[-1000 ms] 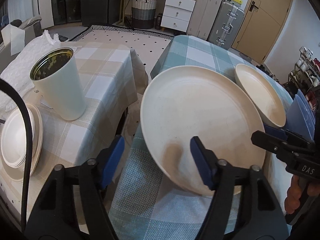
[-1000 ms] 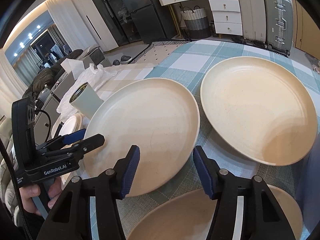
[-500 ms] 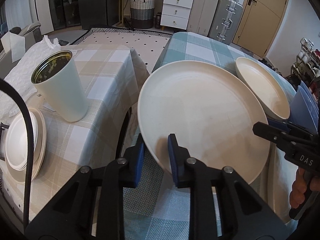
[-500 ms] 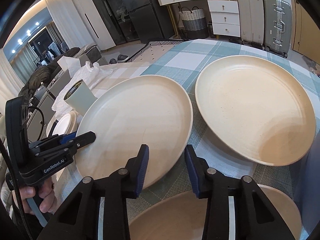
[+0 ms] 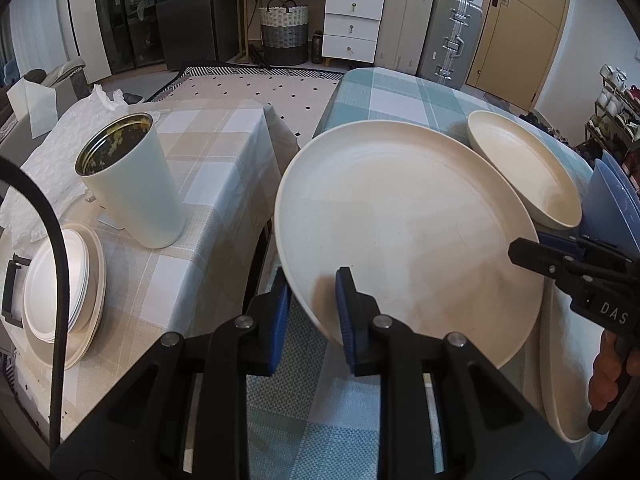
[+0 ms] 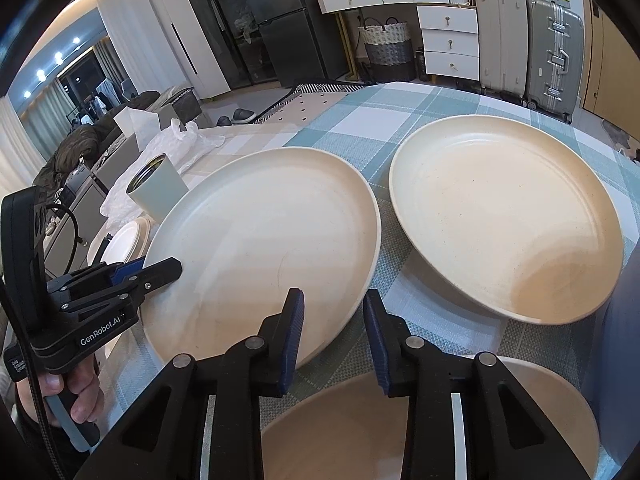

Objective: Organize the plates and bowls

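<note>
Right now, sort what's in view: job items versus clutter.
Job: large cream plate in the left gripper; second plate; near plate; small plate stack; blue bowls.
Clutter: pale green cup; white plastic wrap.

It was plainly somebody's home, a lived-in dining and living area. Two tables wore checked tablecloths [image 5: 400,100], cream plates [image 6: 508,220] lay out on one, and a white chest of drawers [image 5: 352,28] stood by the wall beside a woven basket [image 5: 284,28] and hard-shell suitcases [image 5: 452,40]. A tall dark fridge [image 6: 280,12], a wooden door [image 5: 520,28] and a patterned rug [image 5: 260,80] rounded out the room.
</note>
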A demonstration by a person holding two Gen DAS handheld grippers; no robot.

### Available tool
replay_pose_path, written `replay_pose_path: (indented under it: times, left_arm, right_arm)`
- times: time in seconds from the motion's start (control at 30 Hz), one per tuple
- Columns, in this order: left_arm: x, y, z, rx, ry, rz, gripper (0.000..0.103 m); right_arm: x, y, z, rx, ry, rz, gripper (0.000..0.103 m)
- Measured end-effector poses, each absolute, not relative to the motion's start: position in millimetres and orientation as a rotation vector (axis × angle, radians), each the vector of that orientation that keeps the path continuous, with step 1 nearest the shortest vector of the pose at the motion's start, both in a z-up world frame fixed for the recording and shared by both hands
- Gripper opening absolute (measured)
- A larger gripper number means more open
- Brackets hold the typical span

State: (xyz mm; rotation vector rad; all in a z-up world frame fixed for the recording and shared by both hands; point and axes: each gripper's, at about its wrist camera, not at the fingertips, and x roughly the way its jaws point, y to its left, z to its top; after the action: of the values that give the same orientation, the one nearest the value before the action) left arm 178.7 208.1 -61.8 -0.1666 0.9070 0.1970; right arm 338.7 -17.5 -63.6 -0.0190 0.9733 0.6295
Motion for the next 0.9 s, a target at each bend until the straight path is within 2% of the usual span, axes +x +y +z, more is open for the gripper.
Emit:
replay_pose_path:
  times: [0.9]
  left_arm:
    - [142,145,-16,-0.109,0.839,0.136,0.02]
  right_arm:
    - [301,-74,-36,0.024,0.917,0.6,0.032]
